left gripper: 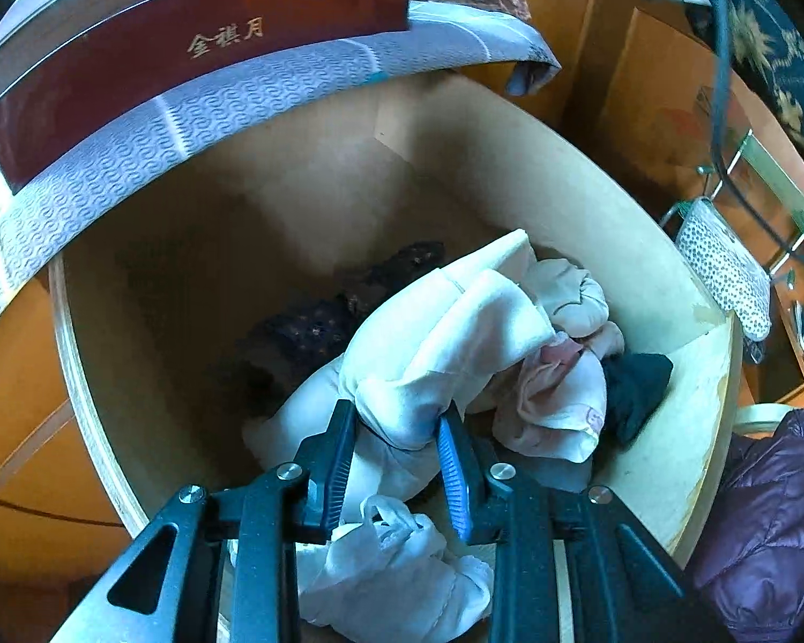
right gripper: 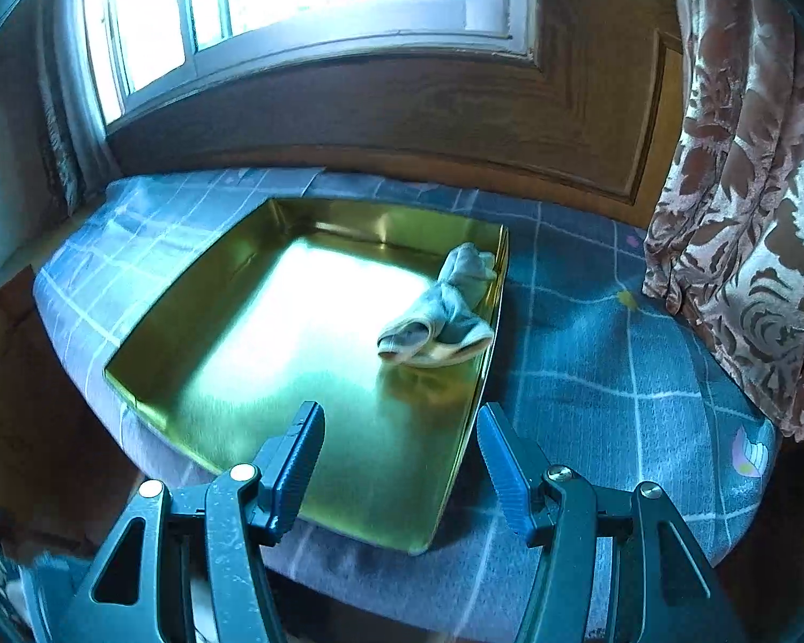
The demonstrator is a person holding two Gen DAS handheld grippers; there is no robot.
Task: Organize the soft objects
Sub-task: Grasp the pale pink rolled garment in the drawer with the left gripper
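Note:
In the left wrist view my left gripper [left gripper: 396, 423] is inside a cardboard box [left gripper: 563, 171] and shut on a cream white cloth [left gripper: 445, 337] that bulges between its pads. Around it lie a pink garment [left gripper: 557, 396], a dark patterned cloth [left gripper: 316, 327], a black cloth [left gripper: 638, 386] and a white plastic bag [left gripper: 396, 562]. In the right wrist view my right gripper [right gripper: 402, 418] is open and empty above the near edge of a gold metal tray [right gripper: 198, 278]. A pale grey sock [right gripper: 445, 311] lies bunched at the tray's right side.
The tray rests on a blue checked cushion [right gripper: 616, 375] below a window, with a floral curtain [right gripper: 750, 214] at the right. Beside the box are a red board with gold characters [left gripper: 187, 48], a dotted cloth on a rack [left gripper: 723, 268] and a purple jacket [left gripper: 766, 525].

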